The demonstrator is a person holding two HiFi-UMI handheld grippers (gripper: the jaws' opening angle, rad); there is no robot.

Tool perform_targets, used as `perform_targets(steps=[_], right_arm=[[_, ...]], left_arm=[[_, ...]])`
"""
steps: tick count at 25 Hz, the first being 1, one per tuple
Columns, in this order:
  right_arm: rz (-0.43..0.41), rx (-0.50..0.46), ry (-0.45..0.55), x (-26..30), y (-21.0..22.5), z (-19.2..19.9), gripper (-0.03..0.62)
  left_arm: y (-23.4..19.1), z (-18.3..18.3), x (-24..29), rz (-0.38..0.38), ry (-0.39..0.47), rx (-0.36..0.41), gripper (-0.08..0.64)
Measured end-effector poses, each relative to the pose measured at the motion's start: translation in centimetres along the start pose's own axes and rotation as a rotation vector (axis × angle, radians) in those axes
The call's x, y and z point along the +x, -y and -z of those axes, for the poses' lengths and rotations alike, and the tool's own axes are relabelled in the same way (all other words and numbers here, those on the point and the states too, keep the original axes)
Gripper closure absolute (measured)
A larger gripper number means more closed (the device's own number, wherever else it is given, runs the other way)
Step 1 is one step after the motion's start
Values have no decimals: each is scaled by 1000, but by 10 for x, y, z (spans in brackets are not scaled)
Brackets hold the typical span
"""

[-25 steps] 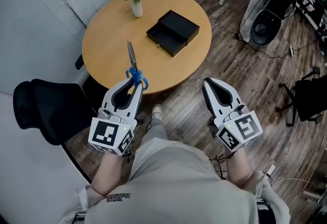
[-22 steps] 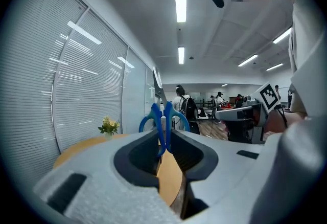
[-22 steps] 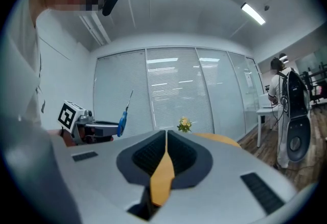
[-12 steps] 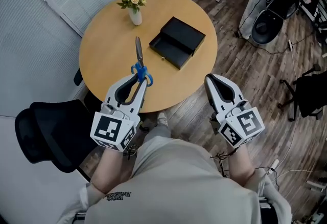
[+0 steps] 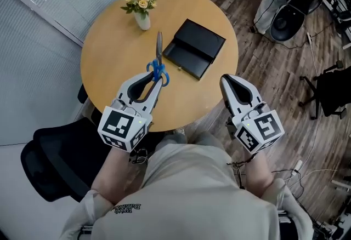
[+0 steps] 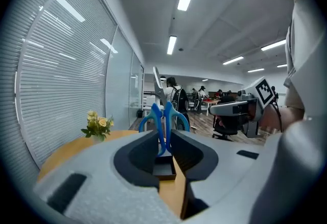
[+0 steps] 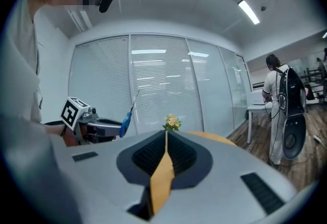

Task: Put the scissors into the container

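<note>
Blue-handled scissors (image 5: 158, 67) stick out of my left gripper (image 5: 155, 79), which is shut on the handles, blades pointing away over the round wooden table (image 5: 109, 52). In the left gripper view the blue handles (image 6: 163, 115) stand upright between the jaws. The black container (image 5: 196, 47), an open box, lies on the table just right of the blade tips. My right gripper (image 5: 226, 81) hangs at the table's near right edge, shut with nothing in it. From the right gripper view, the scissors (image 7: 127, 114) show to the left.
A white vase of flowers (image 5: 140, 6) stands at the table's far left. A black chair (image 5: 60, 162) sits at the near left. Black equipment (image 5: 290, 14) and cables lie on the wood floor to the right. People stand far off in the room.
The table has come closer under both grippers. My left gripper carried the scissors forward and to the right, so the blades now lie beside the container.
</note>
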State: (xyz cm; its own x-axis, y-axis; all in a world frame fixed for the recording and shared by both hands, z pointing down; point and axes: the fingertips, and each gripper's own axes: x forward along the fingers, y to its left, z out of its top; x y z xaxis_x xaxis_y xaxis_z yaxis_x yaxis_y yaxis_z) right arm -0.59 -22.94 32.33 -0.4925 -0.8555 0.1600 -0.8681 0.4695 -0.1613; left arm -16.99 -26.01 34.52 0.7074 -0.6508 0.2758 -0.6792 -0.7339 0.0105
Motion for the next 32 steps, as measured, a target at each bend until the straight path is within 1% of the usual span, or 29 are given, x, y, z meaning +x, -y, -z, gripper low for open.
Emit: perform_targets(steps=[3,8,10,14,18,20,22,25,32], right_arm=[[11,17,-16,12,3,8,558],[55,46,-71,17,24,29,558],[65,69,-80,15,35,34,558],[50,103,-96,20,52,42,558],[25,100,-112,30,65,46,558],[13,102,-122,33,70,49,558],[5,106,-135,37,74,55,558],[-18,120,-157,45,76,64,558],[-57,184,-205,60,72,84,558]], left_arm=[[-6,5,14,20,-28,41,474],[-18,17,33,29,-62,55,474],[-23,19,42,29,-90,78,474],[-29,24,64,43,-160,171,474],[-40,33,95,51,-203,215,474],[-40,41,111,80,-235,238,474],[-37,54,126,136,-285,251,474],[-36,77,146,201,-368,237,474],[-45,128,184,247,-504,295,474]])
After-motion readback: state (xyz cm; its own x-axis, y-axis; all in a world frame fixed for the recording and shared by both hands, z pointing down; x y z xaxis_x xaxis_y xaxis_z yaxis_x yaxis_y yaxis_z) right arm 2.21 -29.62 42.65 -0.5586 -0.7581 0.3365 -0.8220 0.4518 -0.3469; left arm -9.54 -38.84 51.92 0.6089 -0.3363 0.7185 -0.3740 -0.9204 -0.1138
